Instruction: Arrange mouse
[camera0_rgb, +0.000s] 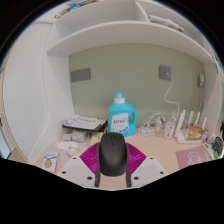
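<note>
Two fingers of the gripper (112, 172) show at the bottom centre of the frame, each with a magenta pad (90, 160) on its inner face. Between them sits a black mouse (113, 154), with its narrow end pointing away from the camera. Both pads lie against the sides of the mouse, so the fingers are clenched on it. I cannot tell if the mouse is lifted or rests on the desk (160, 150) under it.

Beyond the mouse, near the middle of the frame, a blue bottle (121, 116) with a white label stands upright on the desk, against the pale green wall (125, 65). To the right of the bottle is a white router (188, 128) with upright antennas, and some cables lie just beside it. In the left part of the frame there is a pile of small things (82, 125), too small to name. A white shelf (110, 35) runs across the upper part of the frame, above the desk.
</note>
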